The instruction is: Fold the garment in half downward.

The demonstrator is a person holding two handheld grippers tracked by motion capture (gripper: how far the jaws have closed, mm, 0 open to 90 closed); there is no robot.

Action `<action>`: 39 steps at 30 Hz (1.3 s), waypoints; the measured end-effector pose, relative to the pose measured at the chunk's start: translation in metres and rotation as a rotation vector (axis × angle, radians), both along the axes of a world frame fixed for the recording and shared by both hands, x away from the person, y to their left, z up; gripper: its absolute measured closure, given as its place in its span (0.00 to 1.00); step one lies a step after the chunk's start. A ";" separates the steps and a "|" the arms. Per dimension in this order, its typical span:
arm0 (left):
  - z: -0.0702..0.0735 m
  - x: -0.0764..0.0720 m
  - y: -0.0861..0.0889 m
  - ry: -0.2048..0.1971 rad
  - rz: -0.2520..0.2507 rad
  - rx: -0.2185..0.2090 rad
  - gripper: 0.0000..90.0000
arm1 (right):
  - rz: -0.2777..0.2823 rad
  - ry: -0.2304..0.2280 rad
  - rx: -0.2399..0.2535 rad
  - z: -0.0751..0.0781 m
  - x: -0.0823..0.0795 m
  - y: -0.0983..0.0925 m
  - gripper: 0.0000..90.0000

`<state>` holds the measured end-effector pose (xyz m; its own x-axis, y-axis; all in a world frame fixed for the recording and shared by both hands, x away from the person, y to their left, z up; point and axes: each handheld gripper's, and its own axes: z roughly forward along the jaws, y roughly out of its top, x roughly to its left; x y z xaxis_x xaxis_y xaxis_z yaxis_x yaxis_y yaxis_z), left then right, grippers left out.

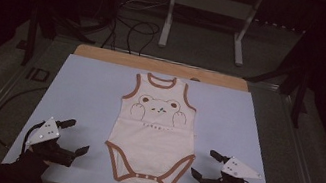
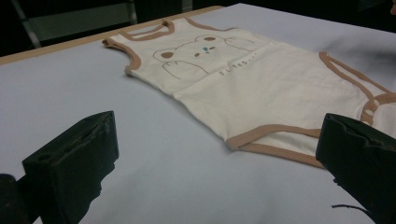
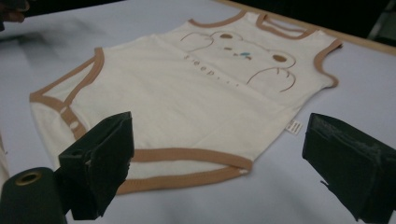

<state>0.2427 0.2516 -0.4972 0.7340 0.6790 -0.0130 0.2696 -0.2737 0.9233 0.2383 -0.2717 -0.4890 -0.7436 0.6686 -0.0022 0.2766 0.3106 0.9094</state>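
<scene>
From the high view, a cream baby bodysuit (image 1: pixel 153 133) with brown trim and a bear print lies flat and face up in the middle of the pale blue bench (image 1: pixel 84 93), neck away from the person, snap crotch toward them. The left gripper (image 1: pixel 75 137) sits just off its left leg opening and the right gripper (image 1: pixel 204 164) just off the right one; both have their fingers spread wide and hold nothing.

In the left gripper view, the two black fingers (image 2: pixel 70 163) stand far apart with bare bench between them, and the brown-bound leg hem (image 2: pixel 275 140) lies just ahead, near the right-hand finger.

In the right gripper view, the fingers (image 3: pixel 100 158) are equally wide and empty; the other leg hem (image 3: pixel 187 163) lies just ahead of them, a small side label (image 3: pixel 294 127) beyond.

The step in hand looks like taking the garment for a fold. It would go best if each gripper slid low along the bench, pinched both layers at the trim, and both lifted together so the cloth stays smooth.
</scene>
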 end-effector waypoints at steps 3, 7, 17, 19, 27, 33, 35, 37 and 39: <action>0.003 0.001 -0.002 0.009 -0.012 -0.013 0.00 | -0.013 -0.026 0.003 0.009 -0.002 0.000 0.10; 0.011 0.003 -0.007 0.008 -0.034 -0.011 0.00 | -0.023 -0.030 -0.003 0.017 -0.003 0.001 0.10; 0.030 0.010 -0.017 0.009 -0.073 -0.025 0.00 | -0.037 -0.047 -0.038 0.047 0.000 0.003 0.10; 0.034 0.013 -0.018 0.013 -0.082 -0.028 0.00 | -0.036 -0.054 -0.039 0.055 0.003 0.004 0.10; 0.052 0.023 -0.022 -0.004 -0.091 -0.013 0.00 | -0.042 -0.081 -0.030 0.073 0.017 0.009 0.10; 0.059 0.032 -0.027 -0.005 -0.096 0.002 0.00 | -0.053 -0.073 -0.022 0.082 0.032 0.012 0.10; 0.061 0.036 -0.029 0.004 -0.096 -0.001 0.00 | -0.053 -0.080 -0.028 0.084 0.037 0.013 0.10; 0.063 0.040 -0.033 0.003 -0.096 0.006 0.00 | -0.060 -0.082 -0.023 0.086 0.045 0.015 0.10; 0.065 0.043 -0.038 0.001 -0.100 0.010 0.00 | -0.061 -0.086 -0.026 0.086 0.048 0.015 0.10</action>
<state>0.2861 0.2136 -0.4326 0.7983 0.6022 -0.0079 0.2417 -0.3083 0.9201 0.2861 -0.2565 -0.4027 -0.6980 0.7113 -0.0826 0.2168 0.3197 0.9224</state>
